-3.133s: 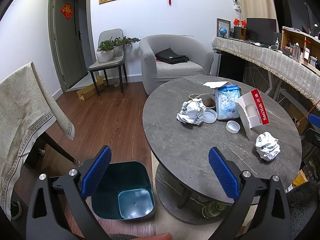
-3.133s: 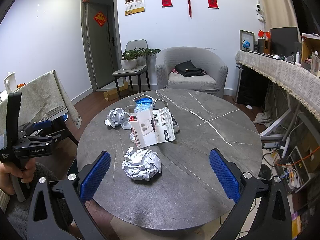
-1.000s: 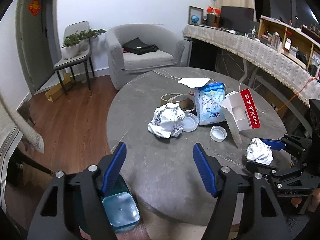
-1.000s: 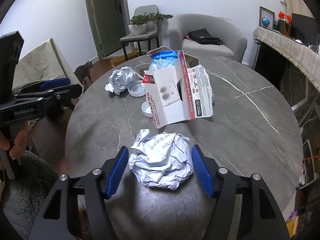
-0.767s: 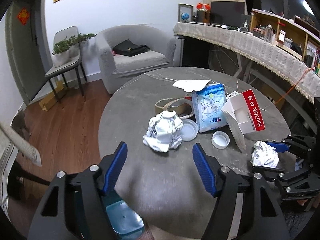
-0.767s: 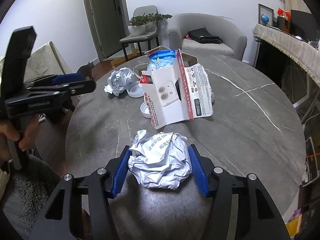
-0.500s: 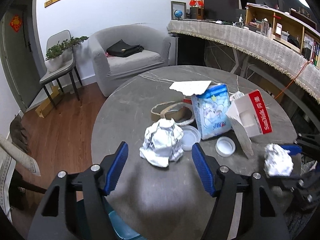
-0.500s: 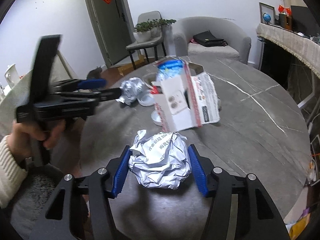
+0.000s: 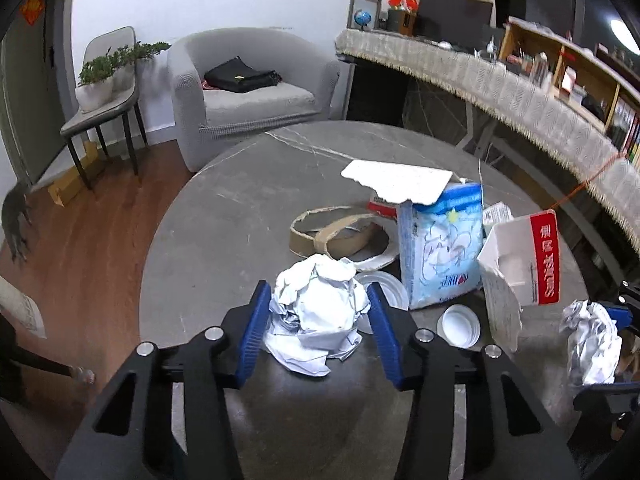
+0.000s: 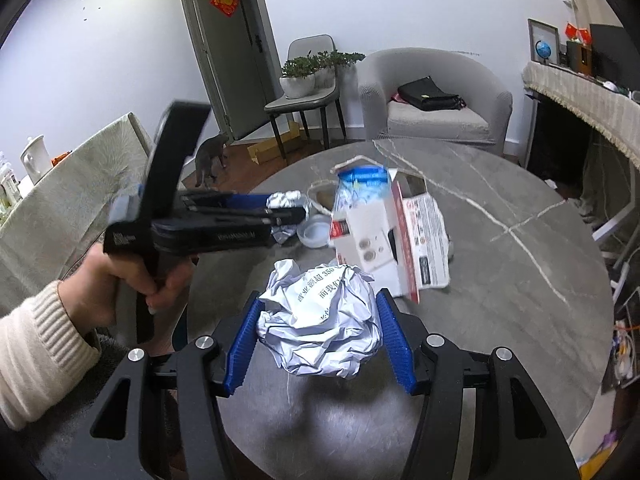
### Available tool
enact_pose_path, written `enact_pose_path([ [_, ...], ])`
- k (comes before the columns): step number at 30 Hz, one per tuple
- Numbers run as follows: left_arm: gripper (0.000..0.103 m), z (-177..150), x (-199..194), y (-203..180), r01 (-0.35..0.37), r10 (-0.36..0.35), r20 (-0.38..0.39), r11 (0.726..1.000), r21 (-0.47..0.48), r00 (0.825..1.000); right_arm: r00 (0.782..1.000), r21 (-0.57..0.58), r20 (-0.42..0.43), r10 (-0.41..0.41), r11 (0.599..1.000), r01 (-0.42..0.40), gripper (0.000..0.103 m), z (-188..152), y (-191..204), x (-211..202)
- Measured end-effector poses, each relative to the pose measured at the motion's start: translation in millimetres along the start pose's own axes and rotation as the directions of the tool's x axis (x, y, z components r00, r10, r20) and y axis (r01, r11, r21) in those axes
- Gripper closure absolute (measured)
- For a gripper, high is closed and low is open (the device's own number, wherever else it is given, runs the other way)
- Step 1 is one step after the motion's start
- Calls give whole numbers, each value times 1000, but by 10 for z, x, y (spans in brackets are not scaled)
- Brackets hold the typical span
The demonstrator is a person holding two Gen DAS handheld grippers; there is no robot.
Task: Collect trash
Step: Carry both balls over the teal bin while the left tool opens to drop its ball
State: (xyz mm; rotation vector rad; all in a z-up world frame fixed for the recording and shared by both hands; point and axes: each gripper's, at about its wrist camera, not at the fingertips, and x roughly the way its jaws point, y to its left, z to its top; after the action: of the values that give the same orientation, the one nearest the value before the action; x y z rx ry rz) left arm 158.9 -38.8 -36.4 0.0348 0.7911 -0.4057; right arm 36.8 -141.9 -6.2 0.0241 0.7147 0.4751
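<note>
My left gripper [image 9: 316, 326] has just been closing its jaws, and their ribbed blue pads [image 9: 253, 332] now press both sides of a paper ball [image 9: 318, 316]. The ball is white and grey, sharply creased, with loose flaps at its base that rest on the counter [image 9: 224, 240]. My right gripper [image 10: 318, 340] is clenched on a foil wad [image 10: 320, 320], silvery, crumpled into a rough dome, with black printed characters across its top. The wad hangs clear above the counter, its shadow on the stone below. In the left view the same wad [image 9: 592, 344] shows at the far right edge.

The counter is a round slab of grey stone with thin pale veins. Just beyond the paper ball lie a shallow clear lid [image 9: 384, 286] and a small white cap [image 9: 459, 324], both round. Behind them stands a soft blue-and-white pack [image 9: 440, 248] with a torn white flap on top, and beside it an opened white carton [image 9: 520, 272] with a red band, leaning. A ragged ring of brown cardboard [image 9: 340, 232] lies flat further back.

In the right view my left hand [image 10: 128, 280], in a cream ribbed sleeve [image 10: 36, 356], grips the black handle of the left gripper. Past the counter are a grey armchair [image 10: 436, 104] holding a black bag [image 10: 430, 98], and a cat [image 10: 210, 156] on the wood floor.
</note>
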Motion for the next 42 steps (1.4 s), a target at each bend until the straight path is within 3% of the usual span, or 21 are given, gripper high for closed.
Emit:
enact_pose_path([
  [10,55,-59,-242,263,5,2,49,990,-138,999,999,-51,33,-4,999,6,45,554,165,190],
  [15,55,-108,-493,548,-51,65,66,980,-192,996,999,-42,32,11,999,-10,45,804,213,436],
  [20,55,-274,-747,905,-110,132,70,960,-257,989,996,2,25,86,996,-86,45,1002,382,825],
  [31,55,-831,-1066,1530,-285,291,-29,902,-324,956,980,-100,-48,193,975,-197,45,808,1257,1389],
  [42,55,-1438,-793,1932,-355,306,-192,877,-324,932,969,-127,-76,233,962,-242,45,846,1769,1715],
])
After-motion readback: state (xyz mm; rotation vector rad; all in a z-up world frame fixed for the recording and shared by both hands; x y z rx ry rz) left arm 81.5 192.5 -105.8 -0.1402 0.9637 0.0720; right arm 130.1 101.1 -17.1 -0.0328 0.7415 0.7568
